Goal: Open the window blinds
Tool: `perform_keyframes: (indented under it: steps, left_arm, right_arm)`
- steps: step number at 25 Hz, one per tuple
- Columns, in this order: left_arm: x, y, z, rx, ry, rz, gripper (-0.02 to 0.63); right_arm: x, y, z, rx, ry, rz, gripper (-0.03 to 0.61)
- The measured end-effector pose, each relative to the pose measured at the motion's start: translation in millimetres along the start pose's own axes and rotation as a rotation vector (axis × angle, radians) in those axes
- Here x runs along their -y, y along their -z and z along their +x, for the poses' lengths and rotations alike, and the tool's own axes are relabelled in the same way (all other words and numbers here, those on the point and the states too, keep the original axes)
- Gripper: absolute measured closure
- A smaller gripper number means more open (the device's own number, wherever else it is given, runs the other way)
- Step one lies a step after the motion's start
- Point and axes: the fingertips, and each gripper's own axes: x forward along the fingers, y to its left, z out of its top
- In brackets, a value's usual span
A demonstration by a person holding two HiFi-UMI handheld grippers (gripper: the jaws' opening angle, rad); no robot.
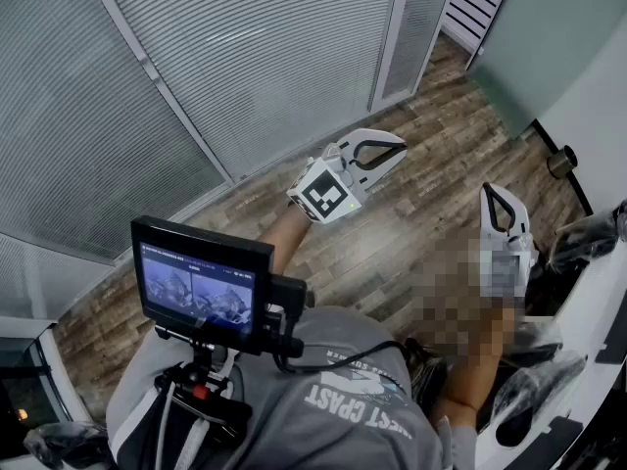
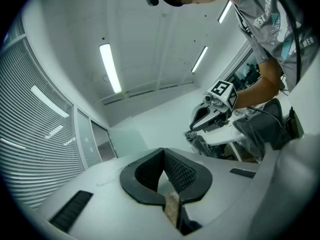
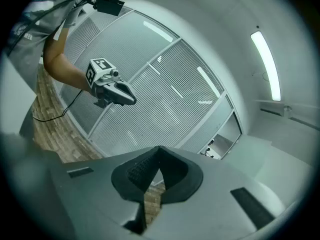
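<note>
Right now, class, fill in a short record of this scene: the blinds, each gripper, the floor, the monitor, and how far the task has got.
Blinds: lowered, slats shut across the glass panels
Left gripper: shut, empty, raised in front of the blinds, not touching them
Right gripper: shut, empty, held lower on the person's right
Floor: wood planks
Monitor: lit, mounted at the person's chest
Task progress: not begun, blinds not yet opened

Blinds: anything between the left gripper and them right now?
Nothing visible. The left gripper hangs shut and empty in the air short of the closed window blinds, with only bare wood floor below the gap. No cord or wand shows.
</note>
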Motion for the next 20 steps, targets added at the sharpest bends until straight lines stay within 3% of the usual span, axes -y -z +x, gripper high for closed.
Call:
perform_keyframes:
  steps: [9,16,20]
  left_arm:
    - [2.3,7.2,0.1,-0.019,0.002,-0.017,0.611]
    - [2.4,3.3,-0.6,-0.009,0.004,-0.012,0.611]
    - [2.5,0.7,-1.0,0.006,0.007,-0.017,0.611]
  right_arm:
    - [-1.2,5.1,-2.0,-0.008,0.008,0.005,0.575]
    - [-3.9,-2.3,-3.1,0.062,-0.002,0.107,0.575]
    - [-5.4,-3.4,-1.8,0.061,0.005,0.095,0.575]
